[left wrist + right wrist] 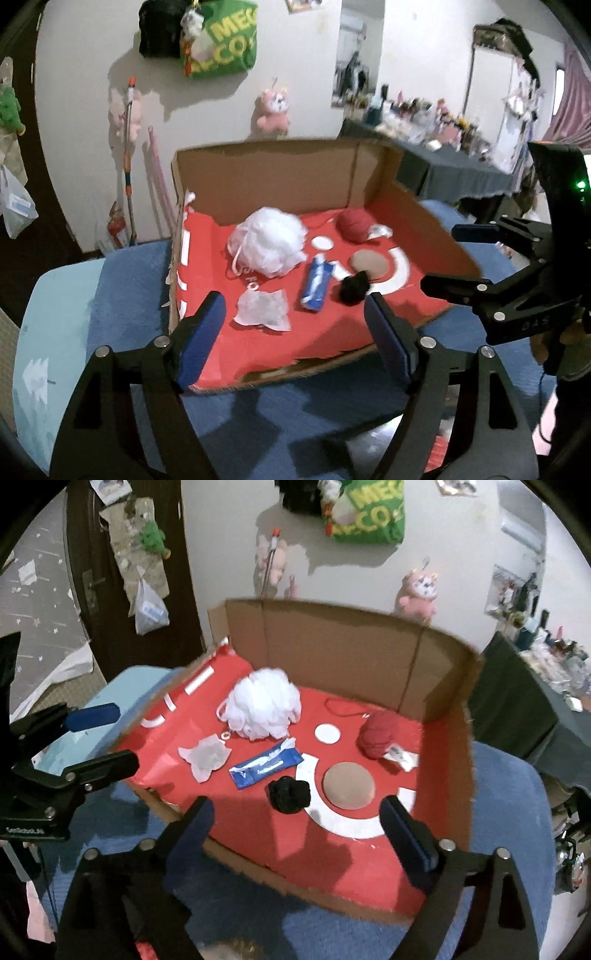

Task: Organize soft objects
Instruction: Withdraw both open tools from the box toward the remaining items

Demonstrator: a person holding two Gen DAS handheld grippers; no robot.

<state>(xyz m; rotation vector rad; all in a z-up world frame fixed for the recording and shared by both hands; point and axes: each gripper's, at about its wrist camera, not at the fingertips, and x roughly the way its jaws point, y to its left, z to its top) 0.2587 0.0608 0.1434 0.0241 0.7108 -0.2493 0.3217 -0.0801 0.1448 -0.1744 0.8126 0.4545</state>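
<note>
An open cardboard box (277, 181) (332, 646) with a red floor lies on a blue blanket. In it are a white mesh pouf (267, 242) (264, 709), a red yarn ball (356, 223) (380, 734), a blue packet (316, 282) (266, 766), a crumpled white wrapper (264, 308) (207, 755) and a black fuzzy clump (354, 290) (290, 795). My left gripper (291, 314) (103, 738) hangs open above the box's near edge. My right gripper (297, 812) (458, 258) is open beside it, over the black clump's side. Neither holds anything.
The blue blanket (129, 288) surrounds the box, with a light-blue patch at its left. A pink plush (275, 110), a green bag (225, 37) and a mop handle (129, 147) are on the wall behind. A cluttered dark table (454, 162) stands at the right.
</note>
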